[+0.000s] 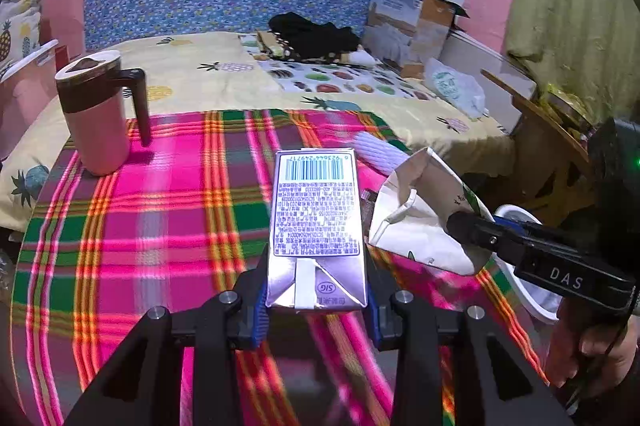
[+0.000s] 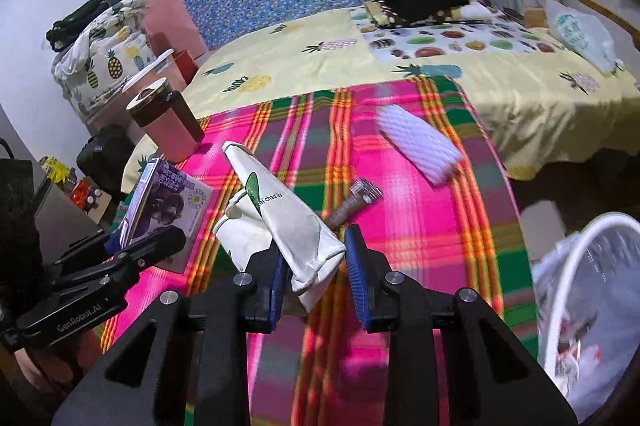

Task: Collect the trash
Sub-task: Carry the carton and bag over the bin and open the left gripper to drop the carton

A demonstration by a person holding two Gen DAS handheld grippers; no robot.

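Carton (image 1: 316,226) of drink sits clamped between the left gripper (image 1: 316,310) pads, lifted over the plaid cloth (image 1: 160,226). The right gripper (image 2: 318,270) pinches a crumpled white paper bag (image 2: 296,226) (green print) above the cloth, near a white bin (image 2: 576,290). A pink mug (image 1: 96,114) stands behind.

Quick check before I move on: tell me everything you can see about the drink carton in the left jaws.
The drink carton is a small rectangular box of foil-lined card. Its silver back faces the left wrist camera with a barcode, dense small print and folded, glued bottom flaps marked SIG. From the right wrist view its front is purple with a printed picture. The left gripper clamps its bottom end between blue pads, holding it above the plaid cloth. It looks undented. The crumpled white paper cup sits close beside it.
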